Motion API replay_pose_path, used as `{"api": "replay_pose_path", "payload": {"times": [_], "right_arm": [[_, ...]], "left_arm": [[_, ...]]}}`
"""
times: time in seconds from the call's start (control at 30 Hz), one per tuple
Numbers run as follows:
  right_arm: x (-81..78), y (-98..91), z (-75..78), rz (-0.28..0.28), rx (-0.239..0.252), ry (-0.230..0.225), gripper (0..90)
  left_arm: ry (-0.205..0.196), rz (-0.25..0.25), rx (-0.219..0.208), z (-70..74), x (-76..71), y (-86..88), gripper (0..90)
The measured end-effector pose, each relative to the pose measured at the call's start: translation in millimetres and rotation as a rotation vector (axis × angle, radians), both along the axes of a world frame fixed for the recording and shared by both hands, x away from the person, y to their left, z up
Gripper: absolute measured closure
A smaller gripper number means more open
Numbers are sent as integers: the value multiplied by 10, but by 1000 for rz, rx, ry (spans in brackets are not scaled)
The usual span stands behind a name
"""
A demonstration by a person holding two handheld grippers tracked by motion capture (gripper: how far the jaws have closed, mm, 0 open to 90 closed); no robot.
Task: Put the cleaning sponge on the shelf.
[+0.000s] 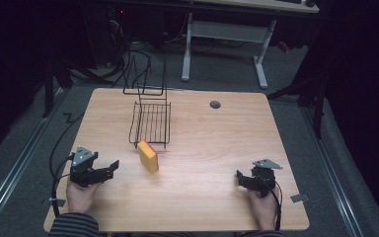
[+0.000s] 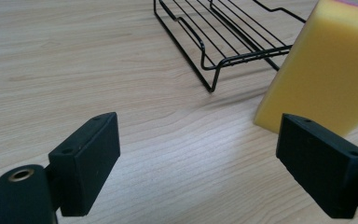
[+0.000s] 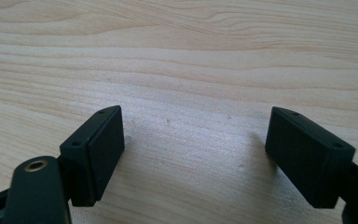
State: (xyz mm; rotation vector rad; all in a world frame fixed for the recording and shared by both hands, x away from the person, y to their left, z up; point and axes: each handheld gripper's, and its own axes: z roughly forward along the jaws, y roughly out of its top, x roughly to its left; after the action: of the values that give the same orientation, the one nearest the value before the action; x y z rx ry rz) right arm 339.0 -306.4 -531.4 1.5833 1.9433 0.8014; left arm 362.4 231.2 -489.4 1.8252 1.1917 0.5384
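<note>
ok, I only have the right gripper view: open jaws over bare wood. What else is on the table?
Observer: A yellow sponge stands on edge near the table's middle, just in front of a black wire rack.
Operator: Closer to which gripper?
Observer: The left gripper; the right gripper is farther off on the other side.
Operator: Left jaws open?
Observer: Yes, wide open, nothing between them; in the left gripper view the sponge sits just beyond the jaw at the right of the frame.
Operator: Rack loaded?
Observer: No, it holds nothing.
</note>
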Motion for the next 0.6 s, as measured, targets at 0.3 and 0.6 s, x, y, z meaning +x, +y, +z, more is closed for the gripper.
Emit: {"api": "replay_pose_path", "payload": {"times": [0.3, 0.6], "right_arm": [[0, 0, 0, 0, 0, 0, 197], [0, 0, 0, 0, 0, 0, 196]], "left_arm": [[23, -60, -5, 16, 5, -112, 77], [24, -98, 7, 40, -4, -221, 61]]}}
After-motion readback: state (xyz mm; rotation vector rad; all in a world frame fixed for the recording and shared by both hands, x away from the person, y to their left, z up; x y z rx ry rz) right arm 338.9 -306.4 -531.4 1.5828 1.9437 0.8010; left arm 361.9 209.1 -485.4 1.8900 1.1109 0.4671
